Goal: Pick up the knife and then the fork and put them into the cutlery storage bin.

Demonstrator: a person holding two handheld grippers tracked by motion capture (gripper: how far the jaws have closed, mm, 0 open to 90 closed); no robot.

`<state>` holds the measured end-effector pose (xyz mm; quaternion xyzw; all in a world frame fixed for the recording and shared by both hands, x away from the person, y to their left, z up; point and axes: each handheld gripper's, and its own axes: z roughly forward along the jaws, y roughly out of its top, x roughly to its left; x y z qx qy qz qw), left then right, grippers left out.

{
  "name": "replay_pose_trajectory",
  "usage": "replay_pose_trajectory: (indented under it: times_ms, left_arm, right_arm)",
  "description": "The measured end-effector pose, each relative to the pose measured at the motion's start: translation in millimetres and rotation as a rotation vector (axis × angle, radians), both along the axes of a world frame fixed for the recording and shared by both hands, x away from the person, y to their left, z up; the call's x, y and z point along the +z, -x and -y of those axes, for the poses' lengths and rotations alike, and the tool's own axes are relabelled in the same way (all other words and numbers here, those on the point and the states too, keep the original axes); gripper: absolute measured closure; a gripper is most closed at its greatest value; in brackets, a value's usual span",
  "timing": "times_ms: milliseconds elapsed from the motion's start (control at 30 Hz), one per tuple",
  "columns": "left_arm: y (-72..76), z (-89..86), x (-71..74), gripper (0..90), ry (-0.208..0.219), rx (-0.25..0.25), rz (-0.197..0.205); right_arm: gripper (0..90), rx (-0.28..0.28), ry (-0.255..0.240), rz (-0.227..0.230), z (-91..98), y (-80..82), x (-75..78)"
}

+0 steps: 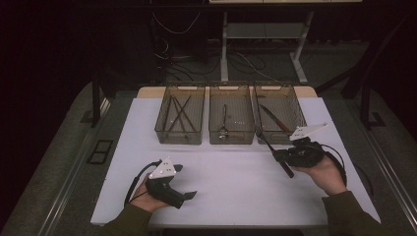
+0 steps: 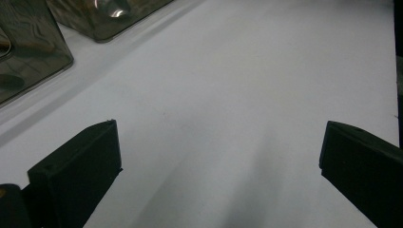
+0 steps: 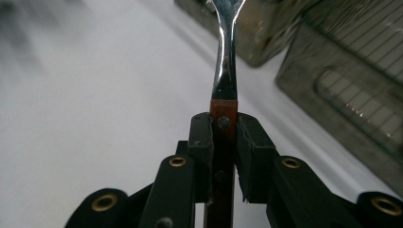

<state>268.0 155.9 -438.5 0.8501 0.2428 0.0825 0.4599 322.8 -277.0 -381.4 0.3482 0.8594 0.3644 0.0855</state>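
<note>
Right tongs [image 3: 223, 142] are clamped on the wooden handle of a fork [image 3: 225, 71], and the metal neck of the fork goes straight out from between the two black jaws. In the high view the right tongs [image 1: 280, 155] are above the right part of the white counter [image 1: 236, 187], just in front of the right basket [image 1: 280, 118]. The fork [image 1: 270, 147] lies slanted there: its prongs point to the front wall of this basket and its dark handle end points back, toward the person. The fork is in the air and does not touch the counter.

Three clear wire-pattern baskets stand side by side at the far edge of the counter. The right basket has one long utensil [image 1: 274, 118] inside. The middle basket [image 1: 231, 120] holds a thin utensil, and the left basket [image 1: 181, 118] holds several thin sticks which cross one another.

Left tongs [image 1: 187, 182] are at the near left part of the counter, well apart from the fork and from the baskets. Their jaws stand wide apart, with nothing between them; in the left gripper view the left tongs [image 2: 218, 161] show bare white counter [image 2: 237, 95] between the jaws.
</note>
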Motion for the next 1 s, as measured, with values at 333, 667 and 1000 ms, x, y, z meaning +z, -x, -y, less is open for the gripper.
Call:
replay_pose_trajectory:
  times_ms: [333,667,1000]
  left_arm:
    - [-0.3,0.2,-0.4,0.0,0.001,0.002,-0.004]
    - [-1.0,-0.2,-0.7,0.0,-0.002,0.006,-0.008]
    - [-1.1,-0.1,-0.9,0.0,0.001,0.007,-0.009]
  right_arm:
    - [77.4,-0.061,-0.087,0.05,18.5,-7.5,8.8]
    - [77.4,-0.14,-0.135,0.119,33.5,-21.6,23.9]
    - [77.4,-0.186,-0.128,0.167,36.0,-39.1,36.3]
